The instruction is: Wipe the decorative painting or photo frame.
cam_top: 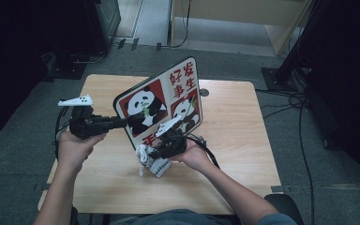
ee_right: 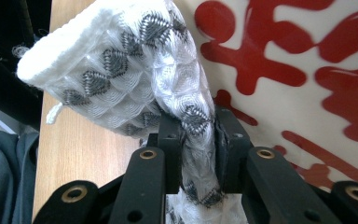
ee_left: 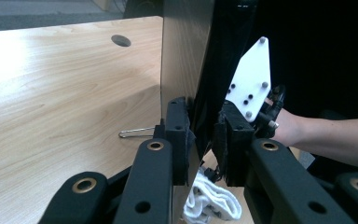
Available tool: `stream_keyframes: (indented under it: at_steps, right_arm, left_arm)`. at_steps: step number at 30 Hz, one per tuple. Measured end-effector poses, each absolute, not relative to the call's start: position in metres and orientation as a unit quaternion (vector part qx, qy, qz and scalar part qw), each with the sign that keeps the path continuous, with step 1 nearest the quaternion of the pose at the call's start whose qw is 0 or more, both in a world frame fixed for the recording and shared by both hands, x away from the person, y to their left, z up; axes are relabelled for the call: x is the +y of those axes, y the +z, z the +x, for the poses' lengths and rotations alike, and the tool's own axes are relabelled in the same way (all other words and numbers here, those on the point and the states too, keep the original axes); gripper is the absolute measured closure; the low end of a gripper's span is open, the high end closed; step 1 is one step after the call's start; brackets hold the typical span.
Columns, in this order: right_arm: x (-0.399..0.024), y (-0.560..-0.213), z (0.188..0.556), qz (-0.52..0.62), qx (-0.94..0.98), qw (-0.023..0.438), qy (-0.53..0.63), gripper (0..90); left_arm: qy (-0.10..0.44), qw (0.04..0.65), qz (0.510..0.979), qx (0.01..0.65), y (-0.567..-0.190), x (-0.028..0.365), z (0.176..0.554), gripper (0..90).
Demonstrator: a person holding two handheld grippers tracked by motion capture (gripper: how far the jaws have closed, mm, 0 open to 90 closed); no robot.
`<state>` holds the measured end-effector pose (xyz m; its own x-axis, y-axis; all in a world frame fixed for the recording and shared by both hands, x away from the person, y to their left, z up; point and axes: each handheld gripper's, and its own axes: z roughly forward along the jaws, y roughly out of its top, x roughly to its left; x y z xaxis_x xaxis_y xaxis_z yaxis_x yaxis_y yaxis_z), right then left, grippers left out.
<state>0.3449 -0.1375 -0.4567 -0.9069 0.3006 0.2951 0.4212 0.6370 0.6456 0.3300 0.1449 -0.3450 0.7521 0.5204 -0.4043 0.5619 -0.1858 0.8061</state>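
A: While the left gripper point(cam_top: 122, 123) clamps the panda board's point(cam_top: 168, 101) edge, tilted above the table's point(cam_top: 234, 140) middle, what does the right gripper point(cam_top: 155, 152) hold?

B: A knitted cloth point(ee_right: 135, 70), pinched against the board's lower edge. Probably wiping: steady board, firm strokes.

A red-and-white panda board point(cam_top: 161, 101); a white cloth point(ee_right: 135, 65) with grey diamonds.

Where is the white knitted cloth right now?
The cloth hangs in the right hand-held gripper, against the panda board's lower edge, over the table.
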Motion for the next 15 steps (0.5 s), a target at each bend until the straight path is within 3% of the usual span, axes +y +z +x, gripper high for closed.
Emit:
stream_keyframes:
  at_steps: [15]
  right_arm:
    - [-0.152, -0.423, 0.352, -0.209, -0.884, 0.085, -0.409, 78.5]
  left_arm:
    - [-0.018, 0.532, 0.771, 0.350, -0.345, 0.145, 0.331, 77.1]
